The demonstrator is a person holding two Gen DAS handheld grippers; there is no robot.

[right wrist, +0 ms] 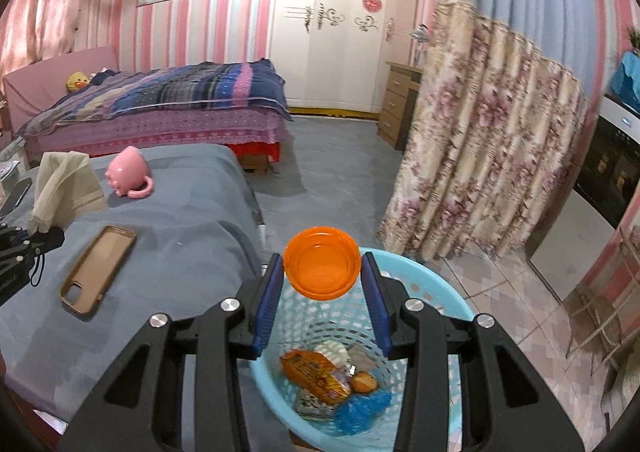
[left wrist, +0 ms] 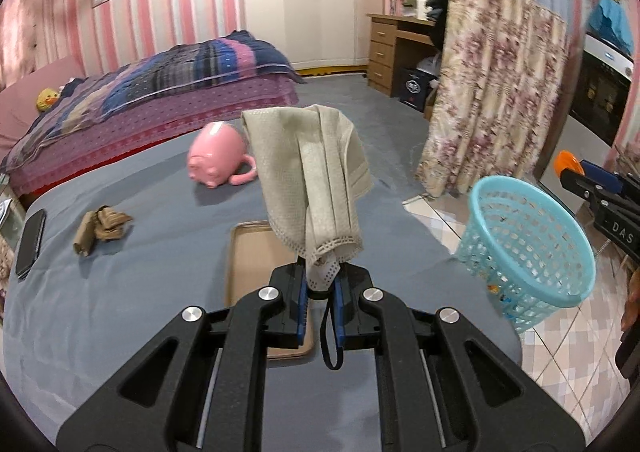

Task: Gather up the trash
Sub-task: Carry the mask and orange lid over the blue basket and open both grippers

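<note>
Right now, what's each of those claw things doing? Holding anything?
Left gripper: closed on a beige face mask.
Right gripper: holding an orange lid between its fingers, above the blue basket.

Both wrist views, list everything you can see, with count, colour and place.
Mask: one, beige, pinched in left gripper.
Lid: one, orange, between right gripper's fingers over basket.
Basket: one, light blue, on floor beside table, holding wrappers.
Mug: one, pink pig, tipped over on table.
Crumpled paper: one, brown, on table.
Phone case: one, tan, on table.
Phone: one, black, table edge.
Table: one, grey cloth.
Left gripper: shut on mask.
Right gripper: around lid.
</note>
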